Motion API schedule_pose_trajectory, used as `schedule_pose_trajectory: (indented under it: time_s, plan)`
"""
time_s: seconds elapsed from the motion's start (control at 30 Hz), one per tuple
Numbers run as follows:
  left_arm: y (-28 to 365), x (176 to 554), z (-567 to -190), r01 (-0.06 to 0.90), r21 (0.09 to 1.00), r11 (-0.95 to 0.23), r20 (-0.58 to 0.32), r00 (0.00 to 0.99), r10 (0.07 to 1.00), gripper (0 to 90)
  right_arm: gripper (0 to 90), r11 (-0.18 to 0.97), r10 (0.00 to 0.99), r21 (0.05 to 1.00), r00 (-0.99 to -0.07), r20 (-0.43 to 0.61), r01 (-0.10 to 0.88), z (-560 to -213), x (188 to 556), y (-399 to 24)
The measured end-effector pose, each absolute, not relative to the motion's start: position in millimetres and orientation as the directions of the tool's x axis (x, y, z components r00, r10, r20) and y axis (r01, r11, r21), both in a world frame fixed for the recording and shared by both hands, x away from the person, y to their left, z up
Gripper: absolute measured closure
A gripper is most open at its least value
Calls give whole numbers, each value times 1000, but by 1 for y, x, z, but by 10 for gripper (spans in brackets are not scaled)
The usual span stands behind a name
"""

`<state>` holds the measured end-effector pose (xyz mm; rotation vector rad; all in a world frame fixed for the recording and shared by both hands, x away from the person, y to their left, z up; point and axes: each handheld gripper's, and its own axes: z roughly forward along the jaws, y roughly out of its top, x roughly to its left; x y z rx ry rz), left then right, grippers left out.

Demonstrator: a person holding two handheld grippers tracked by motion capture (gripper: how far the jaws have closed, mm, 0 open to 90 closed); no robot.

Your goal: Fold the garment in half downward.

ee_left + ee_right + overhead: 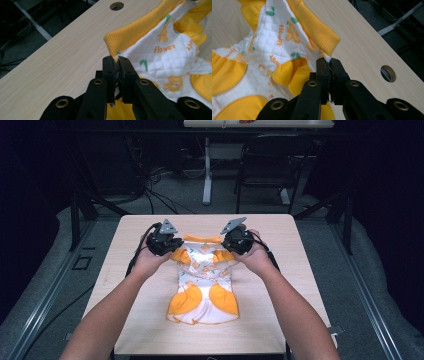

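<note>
Quilted white fabric with orange flower prints and yellow ruffled panels makes up the small garment (205, 282), which lies on the pale wood-grain table (140, 320). Its ribbed yellow collar band (136, 31) is lifted at the far end. The left gripper (117, 60) and right gripper (327, 60) each clench one collar corner between black jaws.
</note>
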<state>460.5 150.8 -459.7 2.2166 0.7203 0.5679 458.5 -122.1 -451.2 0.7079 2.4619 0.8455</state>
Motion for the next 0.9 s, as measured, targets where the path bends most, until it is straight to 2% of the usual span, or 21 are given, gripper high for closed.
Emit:
schedule_pose_trajectory:
  time_s: [0.47,0.9]
  plan:
    - [149,438,-464,253,726,-639,235,783,577,849,866,769,500,597,-798,-337,229,-454,437,-121]
    - [154,415,-472,223,739,-636,210,820,532,849,865,769,477,605,-815,-328,206,-464,410,-127]
